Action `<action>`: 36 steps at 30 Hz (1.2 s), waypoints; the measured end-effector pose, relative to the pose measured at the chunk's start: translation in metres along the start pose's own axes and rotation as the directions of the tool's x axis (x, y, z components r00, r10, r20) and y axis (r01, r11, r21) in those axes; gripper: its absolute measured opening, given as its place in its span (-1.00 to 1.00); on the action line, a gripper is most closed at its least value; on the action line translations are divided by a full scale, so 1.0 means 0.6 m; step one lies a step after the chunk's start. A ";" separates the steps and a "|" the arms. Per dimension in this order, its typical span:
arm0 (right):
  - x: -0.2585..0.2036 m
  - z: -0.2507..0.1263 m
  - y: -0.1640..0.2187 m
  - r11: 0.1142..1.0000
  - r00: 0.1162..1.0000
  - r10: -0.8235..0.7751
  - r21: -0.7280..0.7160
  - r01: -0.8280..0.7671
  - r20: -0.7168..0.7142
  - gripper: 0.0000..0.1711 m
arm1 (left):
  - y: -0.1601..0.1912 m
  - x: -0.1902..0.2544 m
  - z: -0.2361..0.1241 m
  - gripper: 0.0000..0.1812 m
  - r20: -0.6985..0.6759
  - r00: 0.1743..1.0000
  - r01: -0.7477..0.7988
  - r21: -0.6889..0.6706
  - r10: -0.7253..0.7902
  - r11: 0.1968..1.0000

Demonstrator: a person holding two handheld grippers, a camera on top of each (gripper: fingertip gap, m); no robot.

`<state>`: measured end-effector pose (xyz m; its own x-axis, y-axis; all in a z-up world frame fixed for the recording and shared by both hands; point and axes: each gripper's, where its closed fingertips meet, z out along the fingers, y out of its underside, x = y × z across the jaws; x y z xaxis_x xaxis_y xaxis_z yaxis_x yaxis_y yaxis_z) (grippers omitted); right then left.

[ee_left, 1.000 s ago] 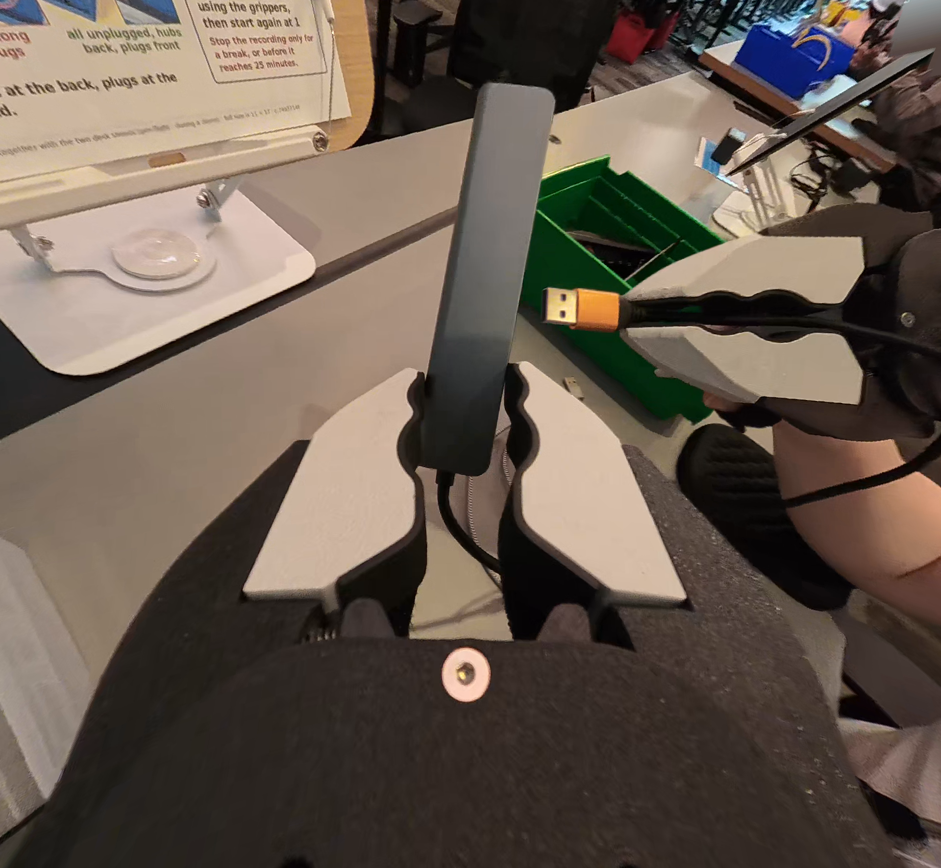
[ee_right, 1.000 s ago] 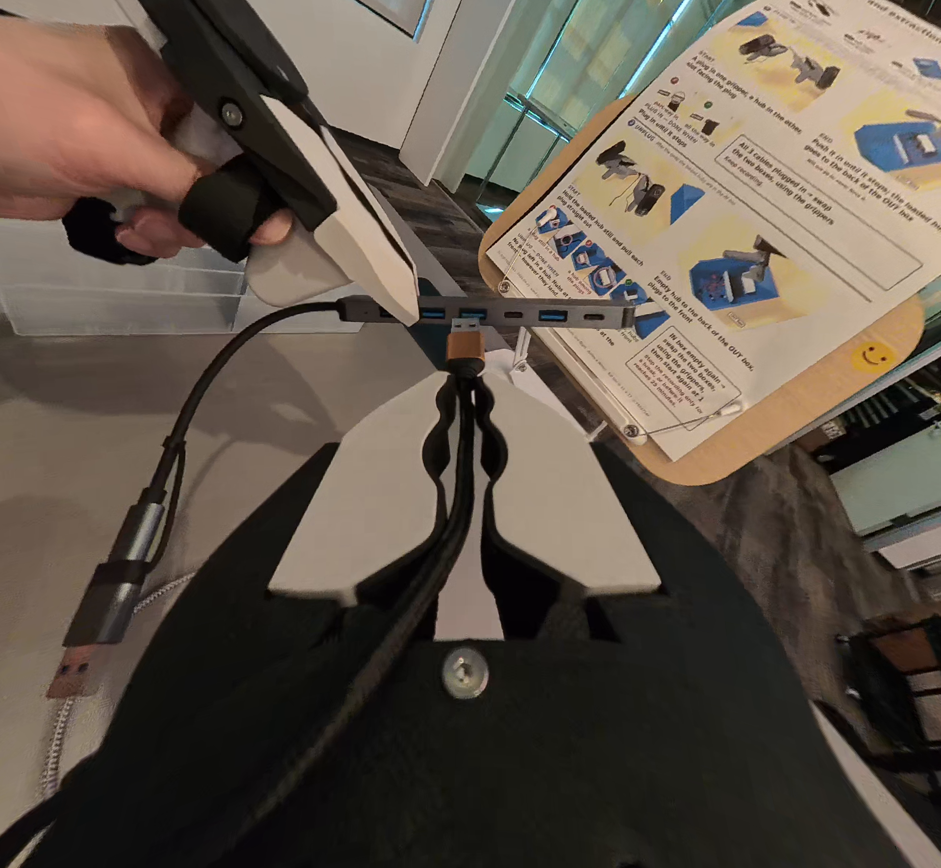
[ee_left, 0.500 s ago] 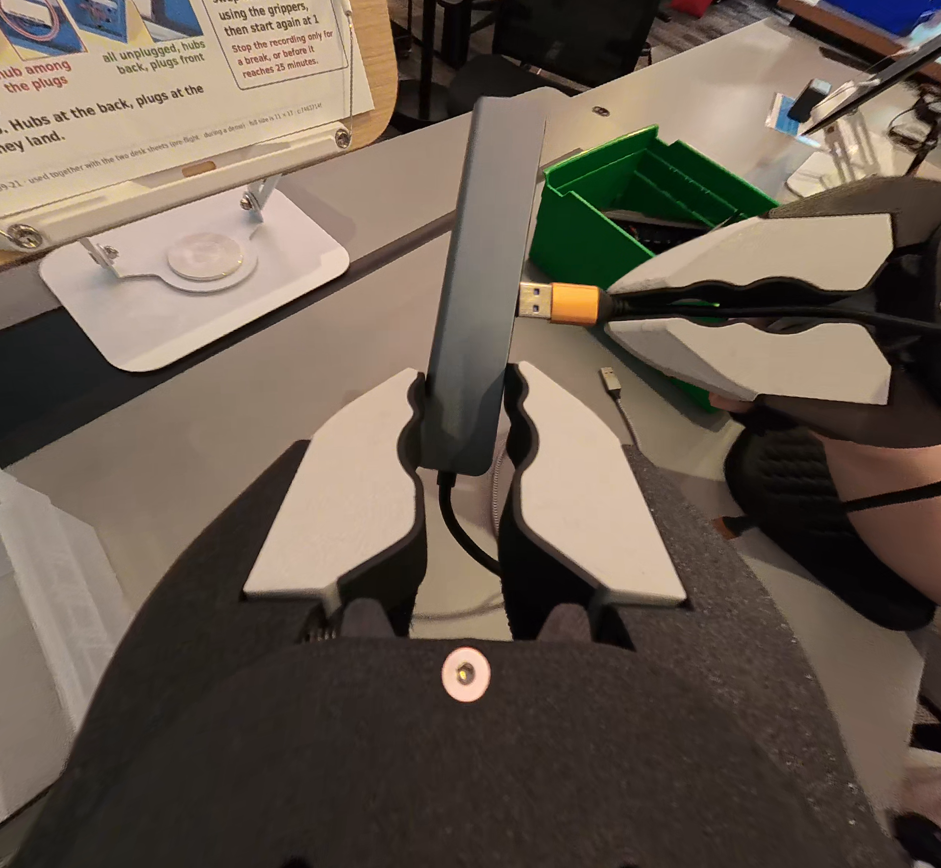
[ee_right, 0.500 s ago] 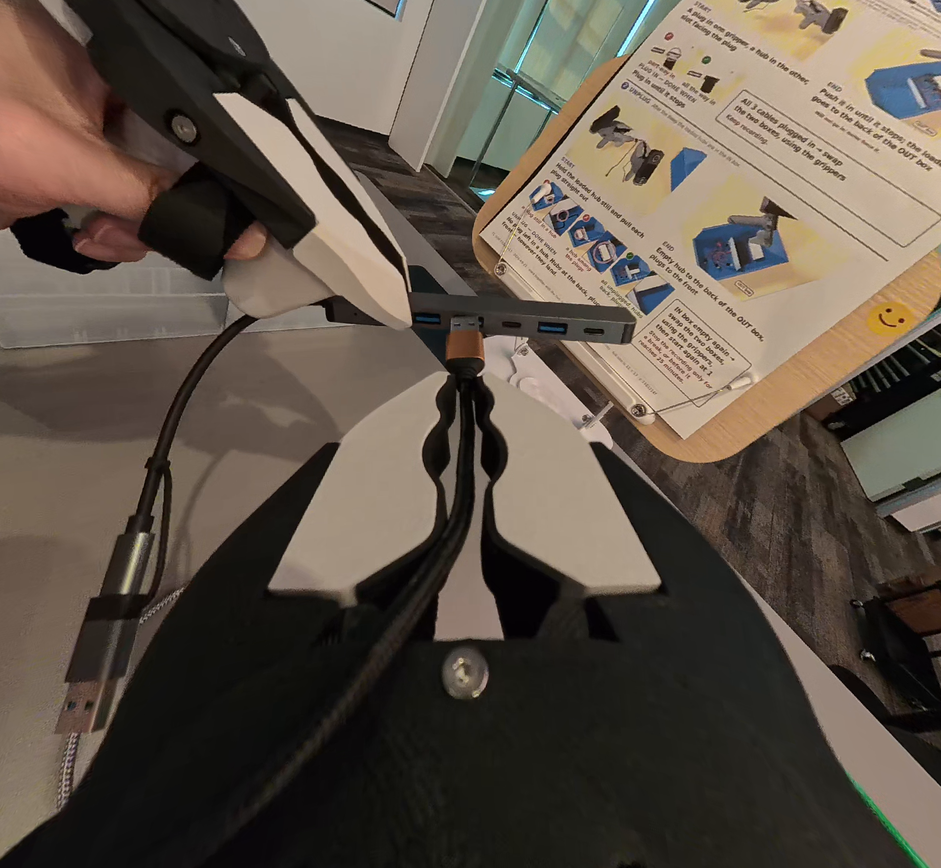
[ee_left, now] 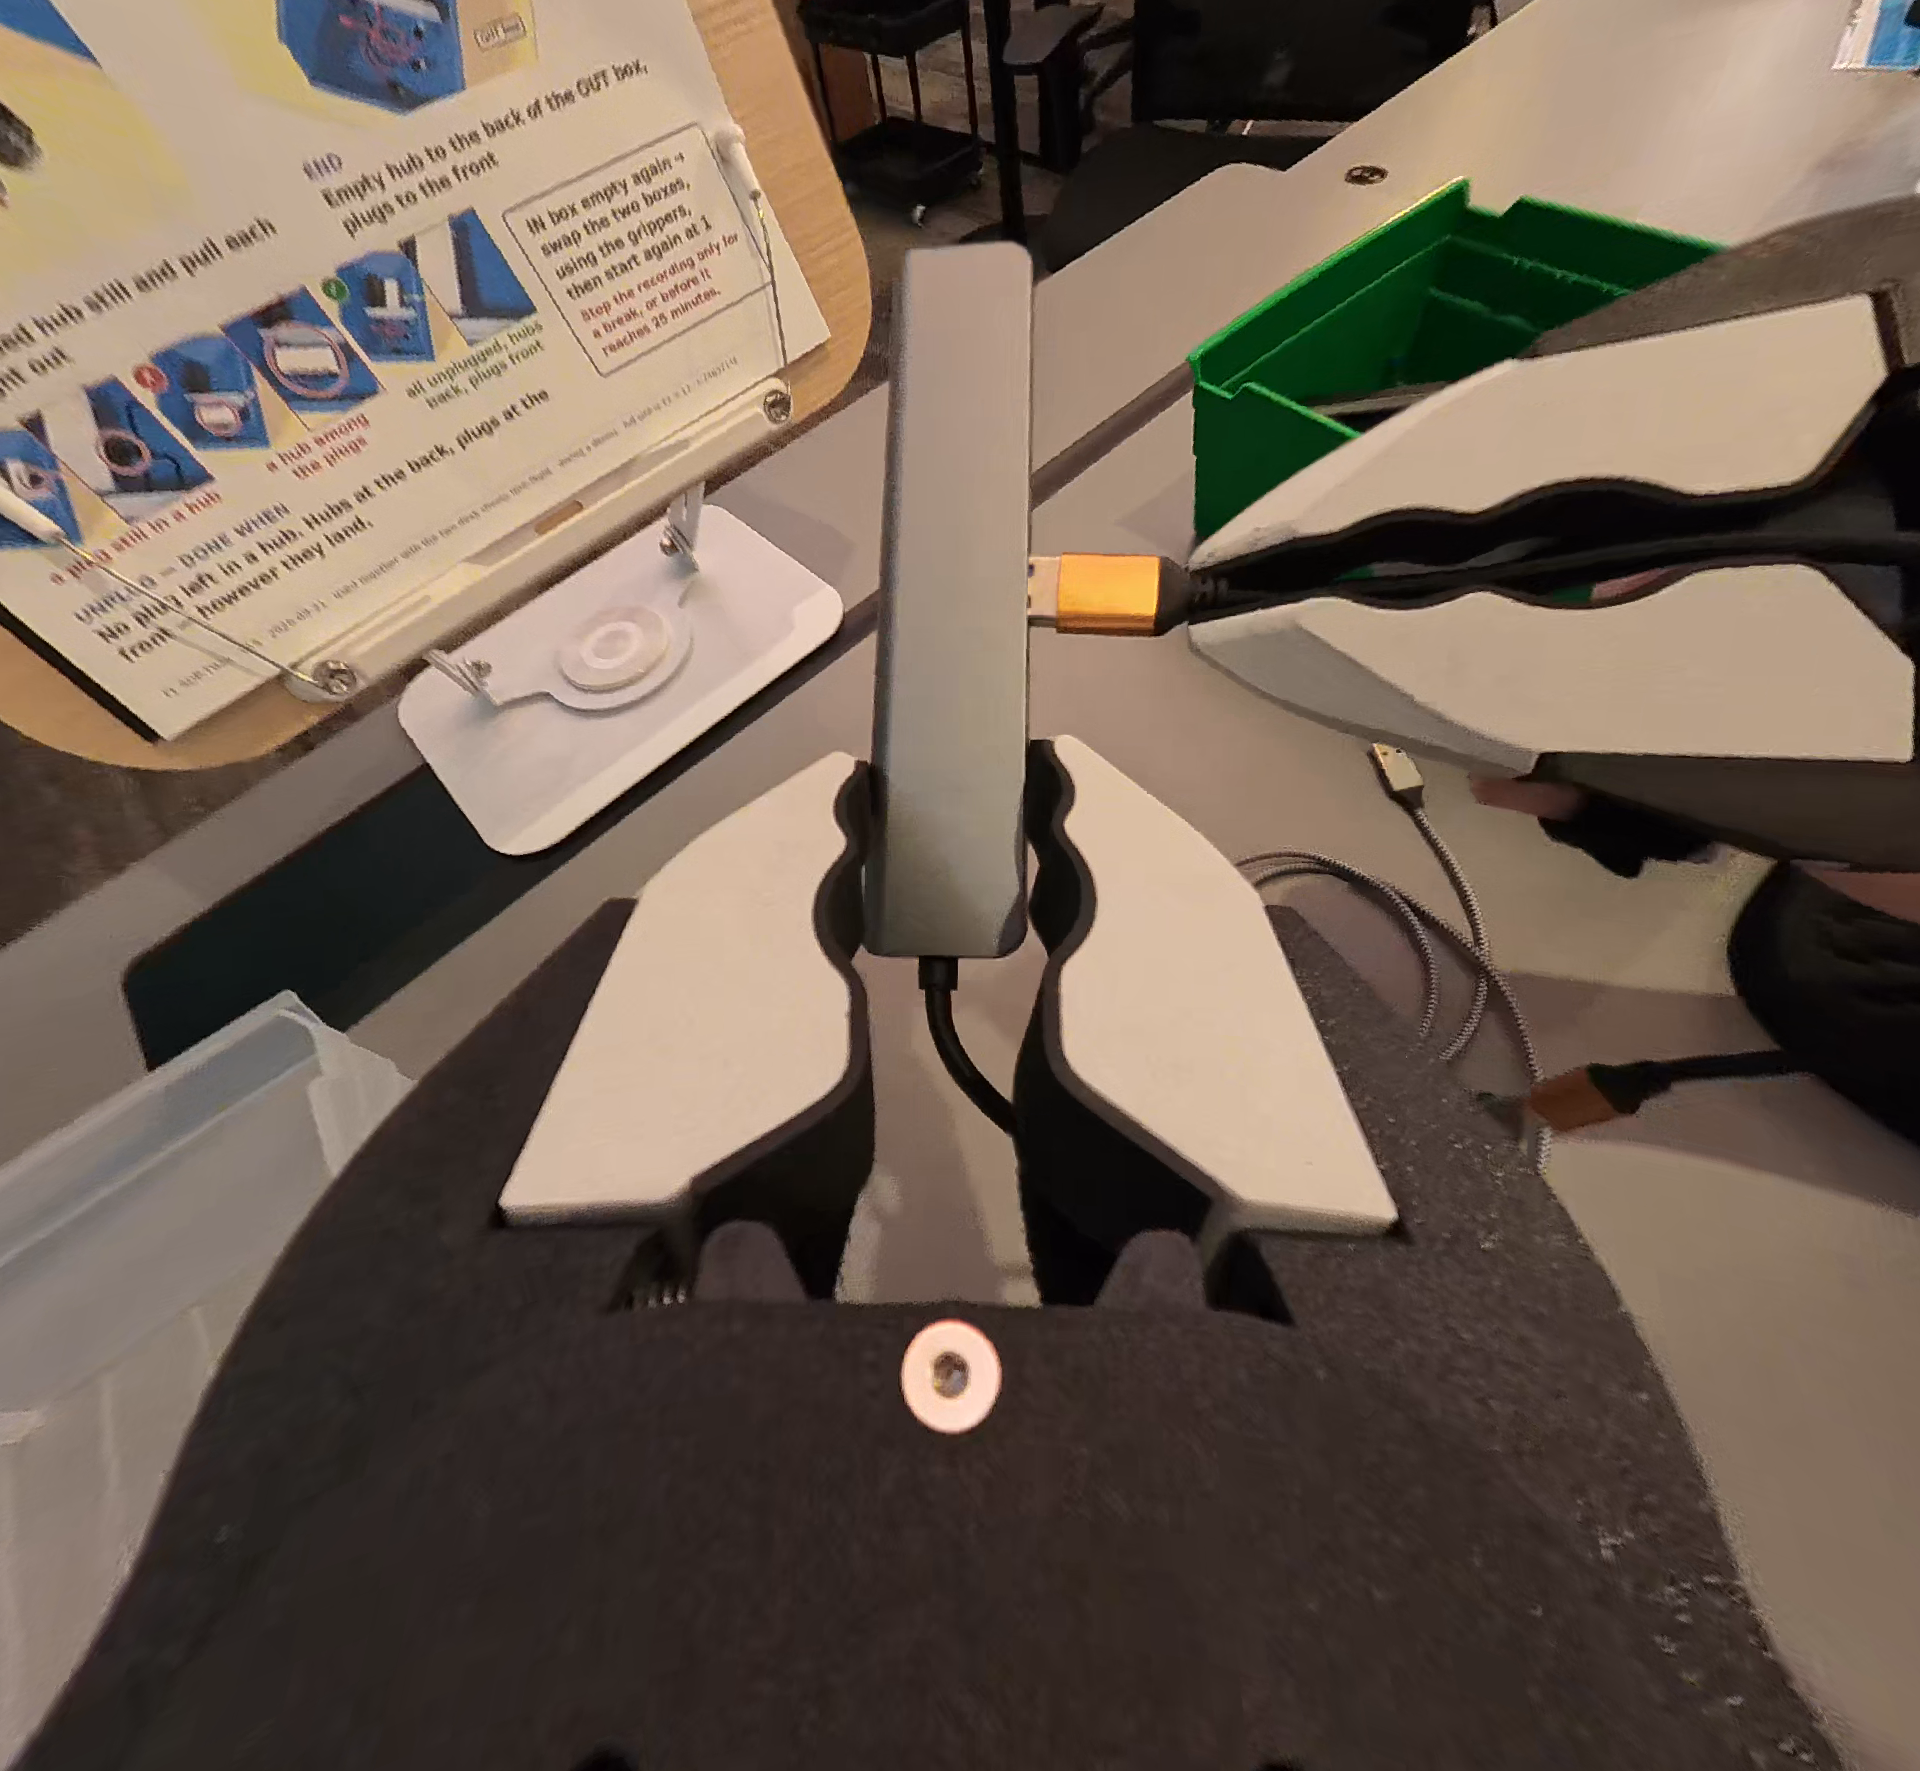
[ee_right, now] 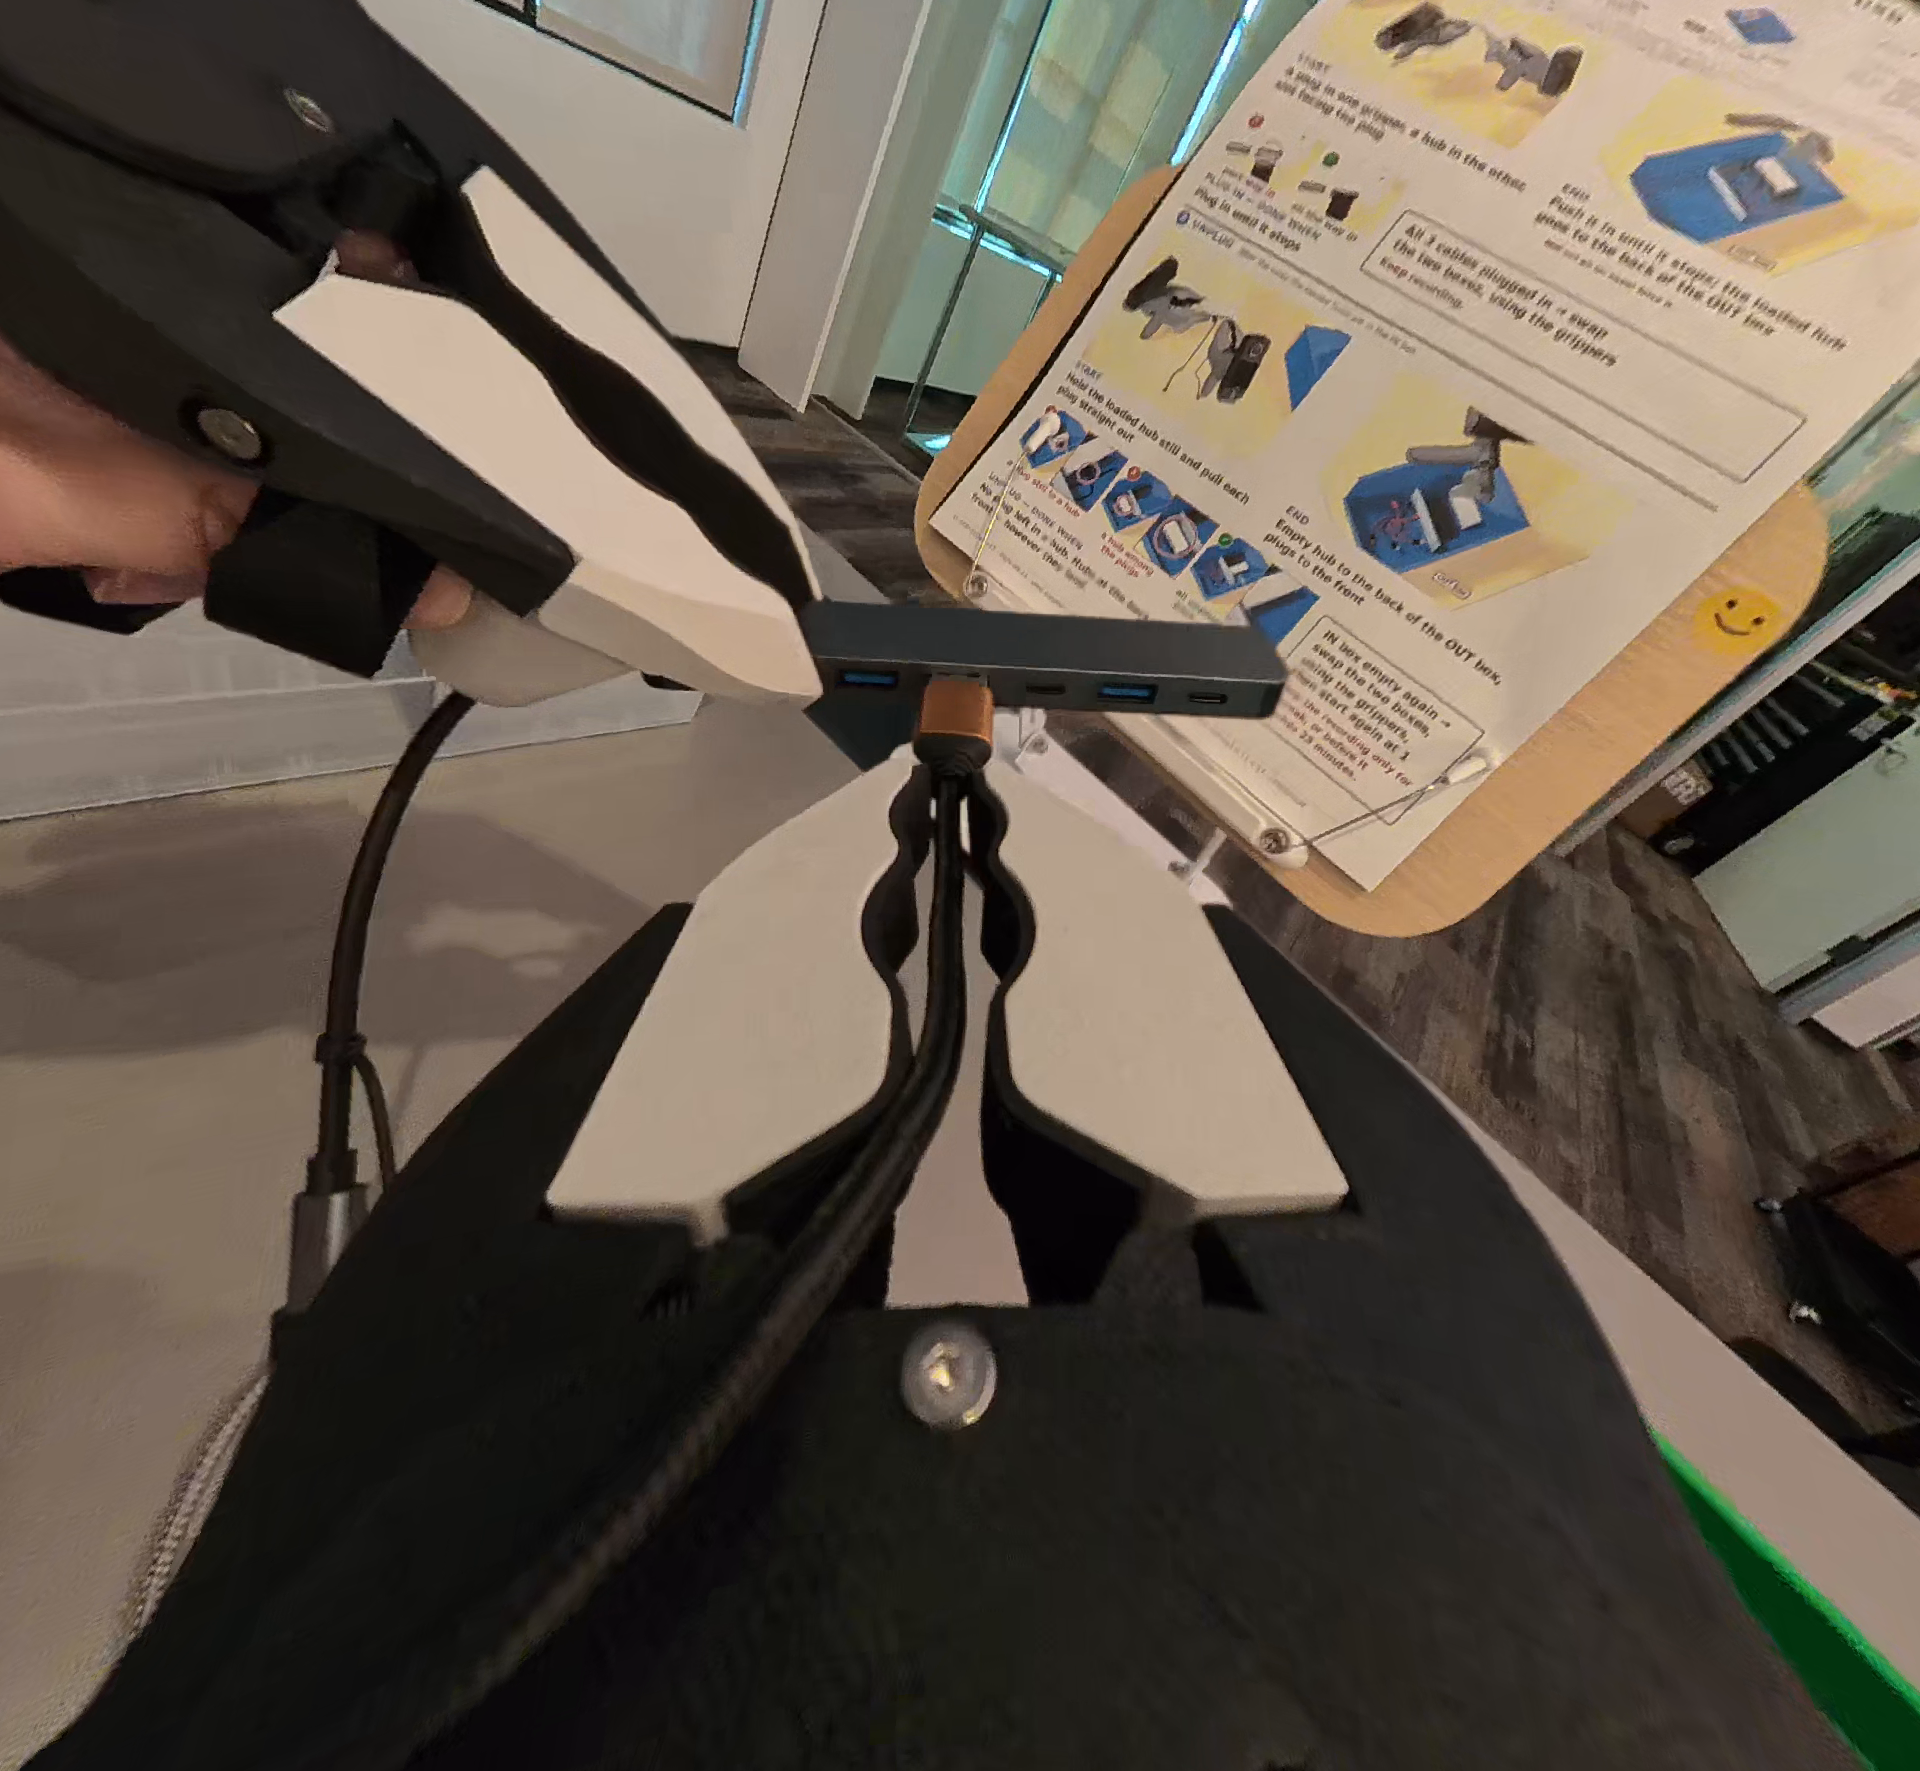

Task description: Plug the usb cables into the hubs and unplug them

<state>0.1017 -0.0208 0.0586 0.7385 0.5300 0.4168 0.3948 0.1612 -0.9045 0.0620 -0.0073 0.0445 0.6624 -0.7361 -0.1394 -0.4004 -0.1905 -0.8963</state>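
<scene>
Instruction sheet (ee_left: 343,287) on its stand far left. My left gripper (ee_left: 945,848) is clamped on the grey hub (ee_left: 951,578), holding it upright above the table (ee_left: 260,911). To its right the orange plug (ee_left: 1107,594) sits partly in a side port of the hub; my right gripper (ee_right: 951,786) pinches its black cable (ee_right: 935,973) just behind. Green bin (ee_left: 1278,433) beyond, further right.

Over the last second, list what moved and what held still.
The right gripper carried the orange plug across the gap into the hub; its metal tip is now partly inside a port. Nothing was grasped or released. The left gripper stayed shut on the hub, the right on its cable.
</scene>
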 end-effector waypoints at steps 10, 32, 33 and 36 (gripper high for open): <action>0.003 -0.024 -0.036 0.990 0.995 -0.076 0.127 0.068 0.058 -0.91 | -0.018 0.016 -0.014 -0.69 -0.122 0.990 -0.058 0.078 0.067 0.995; -0.033 -0.020 -0.033 0.959 0.963 -0.262 0.125 0.254 0.057 -0.92 | 0.007 0.016 0.013 -0.61 -0.107 0.973 -0.198 0.070 0.204 0.978; -0.032 -0.018 -0.029 0.961 0.964 -0.260 0.115 0.252 0.060 -0.92 | 0.009 0.016 0.012 -0.61 -0.113 0.973 -0.198 0.061 0.203 0.978; -0.031 -0.018 -0.028 0.966 0.971 -0.230 0.136 0.219 0.071 -0.92 | 0.007 0.016 0.008 -0.61 -0.107 0.970 -0.211 0.064 0.217 0.975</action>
<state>0.0872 -0.0425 0.0668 0.5873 0.5364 0.6062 0.4687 0.3852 -0.7949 0.0696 -0.0120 0.0372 0.4880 -0.8251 -0.2846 -0.4901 0.0108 -0.8716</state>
